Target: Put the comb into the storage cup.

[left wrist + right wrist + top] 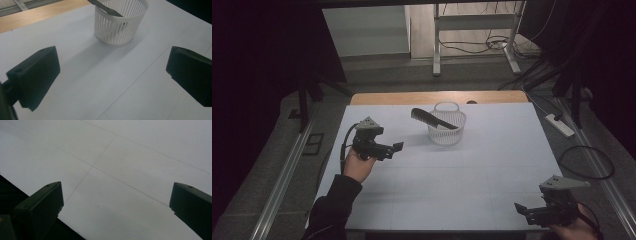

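Observation:
A white slatted basket (446, 127) stands at the back middle of the white table, and a black comb (433, 119) leans in it with one end sticking out over the left rim. The left gripper view has the same basket (120, 23) and comb (105, 7) ahead of it. My left gripper (395, 148) hovers left of the basket, open and empty, its jaws wide apart. Down at the table's front right corner, my right gripper (521, 209) is open over bare table, nothing between its jaws.
The white table top (452, 175) has a wooden strip (439, 97) along its far edge. Metal rails run down both sides. A power strip (559, 125) and cables lie on the floor to the right, a metal stand behind.

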{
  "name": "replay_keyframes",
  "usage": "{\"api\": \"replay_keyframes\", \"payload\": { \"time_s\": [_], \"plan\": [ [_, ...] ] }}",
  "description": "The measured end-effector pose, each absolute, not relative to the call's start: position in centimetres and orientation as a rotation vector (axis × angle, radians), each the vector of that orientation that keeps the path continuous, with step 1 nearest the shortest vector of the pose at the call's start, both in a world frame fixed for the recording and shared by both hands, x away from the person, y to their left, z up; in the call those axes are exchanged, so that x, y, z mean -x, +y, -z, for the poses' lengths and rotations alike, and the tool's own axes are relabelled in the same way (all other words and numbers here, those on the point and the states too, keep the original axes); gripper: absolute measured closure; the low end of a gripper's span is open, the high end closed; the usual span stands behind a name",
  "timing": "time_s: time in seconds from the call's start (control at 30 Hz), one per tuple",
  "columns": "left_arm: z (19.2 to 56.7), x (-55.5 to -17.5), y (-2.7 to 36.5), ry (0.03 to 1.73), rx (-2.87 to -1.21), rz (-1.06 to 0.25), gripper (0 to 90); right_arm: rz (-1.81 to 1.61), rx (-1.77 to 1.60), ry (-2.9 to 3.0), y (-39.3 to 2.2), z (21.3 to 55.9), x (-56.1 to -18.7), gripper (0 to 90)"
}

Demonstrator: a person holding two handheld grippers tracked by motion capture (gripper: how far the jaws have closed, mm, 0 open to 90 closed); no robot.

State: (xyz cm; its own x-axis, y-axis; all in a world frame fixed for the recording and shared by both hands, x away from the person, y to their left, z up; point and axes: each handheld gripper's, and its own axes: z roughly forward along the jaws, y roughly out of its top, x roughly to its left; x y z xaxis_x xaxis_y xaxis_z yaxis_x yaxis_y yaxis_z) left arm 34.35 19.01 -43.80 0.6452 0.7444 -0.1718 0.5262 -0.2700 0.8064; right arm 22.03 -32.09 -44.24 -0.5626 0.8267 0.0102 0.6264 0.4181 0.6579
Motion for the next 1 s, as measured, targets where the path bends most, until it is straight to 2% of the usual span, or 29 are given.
{"api": "replay_keyframes", "payload": {
  "time_s": [1.0],
  "plan": [
    [44.1, -29.7, 20.4, 1.024, -1.992, -0.316, 0.0, -0.906, -1.262, 2.356, -32.2, 44.2, -22.0, 0.0]
  ]
}}
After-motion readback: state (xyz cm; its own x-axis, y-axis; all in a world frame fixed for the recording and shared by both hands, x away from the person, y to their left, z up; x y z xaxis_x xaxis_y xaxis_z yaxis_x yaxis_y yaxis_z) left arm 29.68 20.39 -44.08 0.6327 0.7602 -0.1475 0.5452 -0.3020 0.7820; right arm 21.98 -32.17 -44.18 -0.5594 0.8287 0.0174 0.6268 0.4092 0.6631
